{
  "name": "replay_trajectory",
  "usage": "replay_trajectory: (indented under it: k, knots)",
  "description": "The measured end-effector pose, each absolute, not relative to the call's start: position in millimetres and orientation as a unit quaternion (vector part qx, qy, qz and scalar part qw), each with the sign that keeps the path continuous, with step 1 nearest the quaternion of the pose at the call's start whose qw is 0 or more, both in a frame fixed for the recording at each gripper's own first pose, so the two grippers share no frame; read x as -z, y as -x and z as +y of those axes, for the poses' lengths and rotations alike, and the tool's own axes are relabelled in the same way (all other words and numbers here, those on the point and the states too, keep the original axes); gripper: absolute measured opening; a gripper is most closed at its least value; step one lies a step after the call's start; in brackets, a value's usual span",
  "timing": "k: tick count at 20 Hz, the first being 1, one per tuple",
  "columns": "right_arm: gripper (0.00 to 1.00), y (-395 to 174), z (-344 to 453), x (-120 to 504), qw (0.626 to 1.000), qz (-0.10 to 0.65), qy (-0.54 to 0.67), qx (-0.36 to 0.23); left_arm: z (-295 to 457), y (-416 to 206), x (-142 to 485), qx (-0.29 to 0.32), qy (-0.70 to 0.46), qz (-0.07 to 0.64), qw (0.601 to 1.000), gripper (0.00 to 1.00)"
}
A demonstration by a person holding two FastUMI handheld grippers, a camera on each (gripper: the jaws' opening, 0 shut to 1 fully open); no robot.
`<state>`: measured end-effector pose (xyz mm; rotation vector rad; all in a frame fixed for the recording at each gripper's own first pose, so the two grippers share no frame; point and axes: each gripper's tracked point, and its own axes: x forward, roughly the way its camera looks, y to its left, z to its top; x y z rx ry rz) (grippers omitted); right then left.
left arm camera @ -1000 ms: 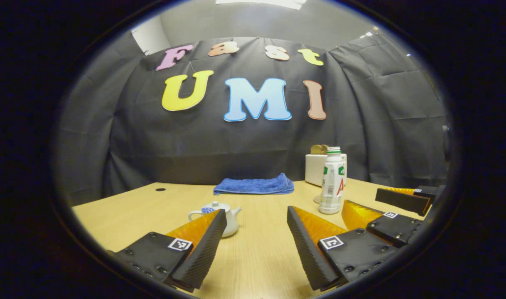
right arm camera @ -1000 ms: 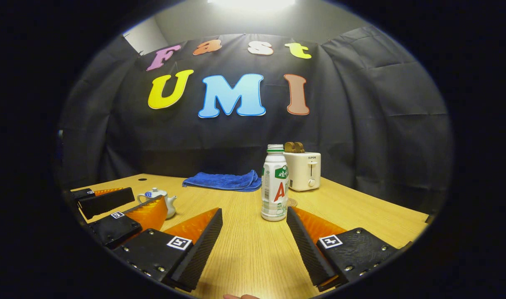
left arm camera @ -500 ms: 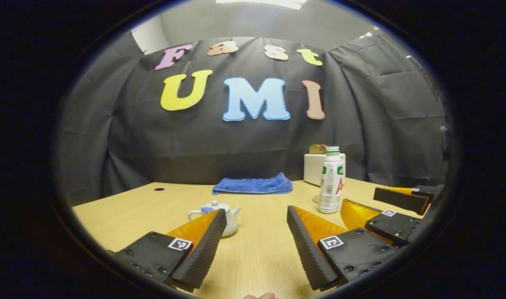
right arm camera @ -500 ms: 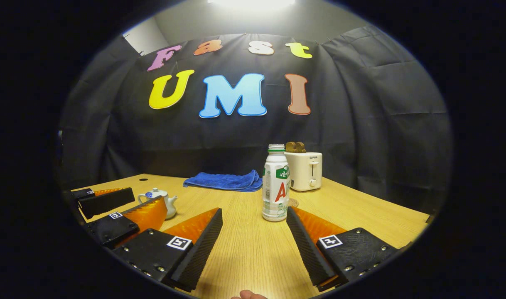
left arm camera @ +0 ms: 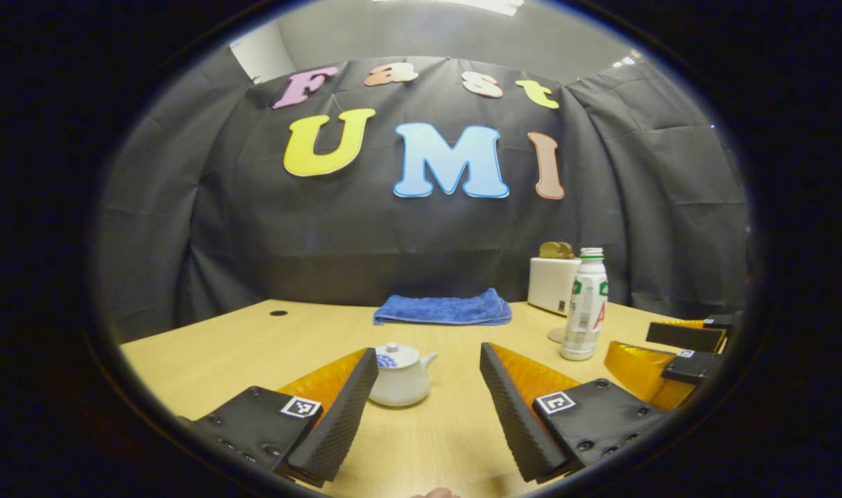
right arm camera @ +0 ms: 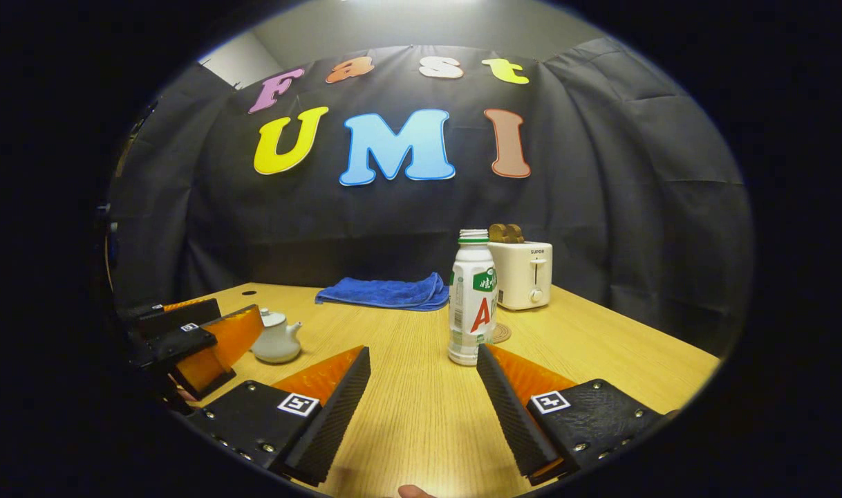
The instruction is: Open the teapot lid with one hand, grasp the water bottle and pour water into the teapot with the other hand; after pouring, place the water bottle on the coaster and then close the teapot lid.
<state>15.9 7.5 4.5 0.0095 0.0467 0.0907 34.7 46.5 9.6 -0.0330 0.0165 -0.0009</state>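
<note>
Left gripper nearer teapot, jaws wide, towel and toaster behind

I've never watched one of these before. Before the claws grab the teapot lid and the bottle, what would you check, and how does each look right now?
1. Teapot lid on, upright: ok.
2. Left claw open, teapot ahead between its fingers: ok.
3. Water bottle upright on the table: ok.
4. Right claw open, facing the bottle: ok.
5. Coaster free behind the bottle: ok.
6. Bottle cap loosened: cannot tell.
</note>
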Motion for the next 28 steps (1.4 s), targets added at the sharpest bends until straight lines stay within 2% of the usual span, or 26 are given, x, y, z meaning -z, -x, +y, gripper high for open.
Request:
replay_trajectory:
  k: [14,16,17,19,20,22,23,24,25,27,28]
  knots:
    - [0.95,-23,-3,-3,0.998,0.031,-0.024,-0.044,78,-122,10,-0.011,-0.001,0.046,0.999,1.00]
    - [0.95,-23,-3,-3,0.998,0.036,-0.029,-0.046,79,-127,19,-0.015,0.004,0.059,0.998,0.92]
    - [0.95,-23,-5,-5,0.998,0.034,-0.032,-0.046,80,-130,22,-0.017,0.002,0.062,0.998,0.84]
    - [0.95,-23,-8,-8,0.998,0.029,-0.036,-0.043,82,-130,19,-0.021,-0.010,0.061,0.998,0.83]
    - [0.95,-23,-8,-8,0.998,0.028,-0.037,-0.042,86,-132,20,-0.026,-0.008,0.059,0.998,0.77]
    - [0.95,-22,-11,-7,0.998,0.029,-0.037,-0.040,83,-136,24,-0.019,-0.002,0.066,0.998,0.35]
    - [0.95,-22,-11,-7,0.998,0.030,-0.040,-0.041,78,-138,28,-0.007,-0.004,0.078,0.997,0.44]
    - [0.96,-22,-9,-6,0.998,0.032,-0.041,-0.043,73,-144,32,-0.009,-0.007,0.075,0.997,0.44]
    - [0.96,-22,-8,-6,0.998,0.034,-0.039,-0.044,75,-146,29,-0.007,-0.021,0.077,0.997,0.22]
    - [0.95,-22,-9,-6,0.998,0.034,-0.031,-0.044,79,-144,27,-0.001,-0.036,0.077,0.996,0.16]
    - [0.95,-22,-10,-6,0.998,0.033,-0.027,-0.043,81,-144,26,0.002,-0.028,0.075,0.997,0.20]
